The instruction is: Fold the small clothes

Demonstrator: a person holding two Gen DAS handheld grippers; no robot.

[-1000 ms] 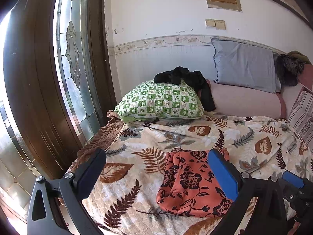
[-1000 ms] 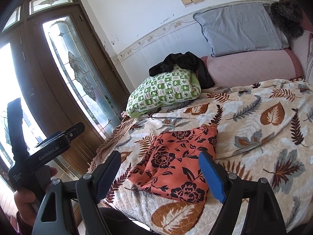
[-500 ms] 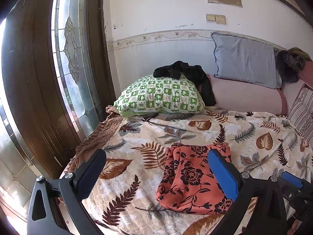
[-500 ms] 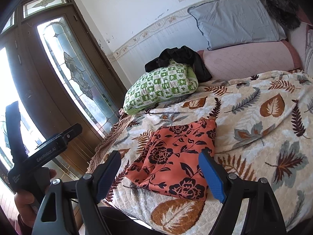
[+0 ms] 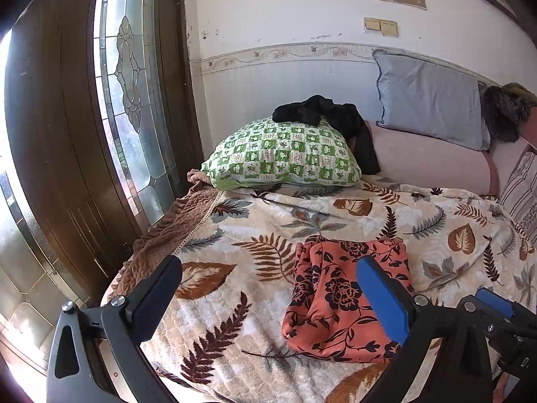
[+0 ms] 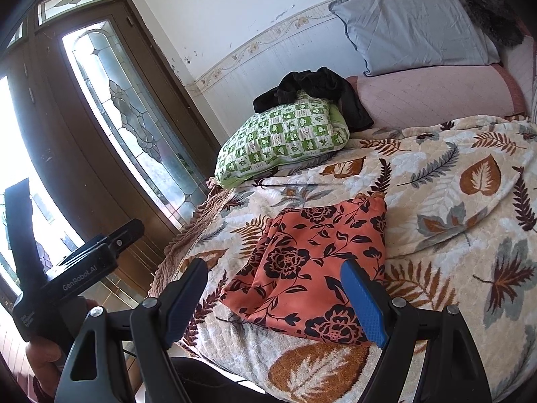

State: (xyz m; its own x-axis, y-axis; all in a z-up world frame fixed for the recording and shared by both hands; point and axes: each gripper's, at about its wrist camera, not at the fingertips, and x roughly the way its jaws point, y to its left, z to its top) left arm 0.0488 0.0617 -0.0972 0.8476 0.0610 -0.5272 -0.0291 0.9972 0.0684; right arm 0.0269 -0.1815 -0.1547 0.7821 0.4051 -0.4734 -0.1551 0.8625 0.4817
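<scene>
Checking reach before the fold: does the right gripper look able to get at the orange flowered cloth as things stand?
Probably yes. The right gripper stands open and empty just short of the orange flowered cloth, which lies flat on the leaf-patterned blanket with nothing on it or between them.

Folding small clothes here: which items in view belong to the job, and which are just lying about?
Job:
orange floral garment
left gripper, open
right gripper, open

Lying about:
green checked pillow
black garment on that pillow
grey pillow
leaf-print blanket
</scene>
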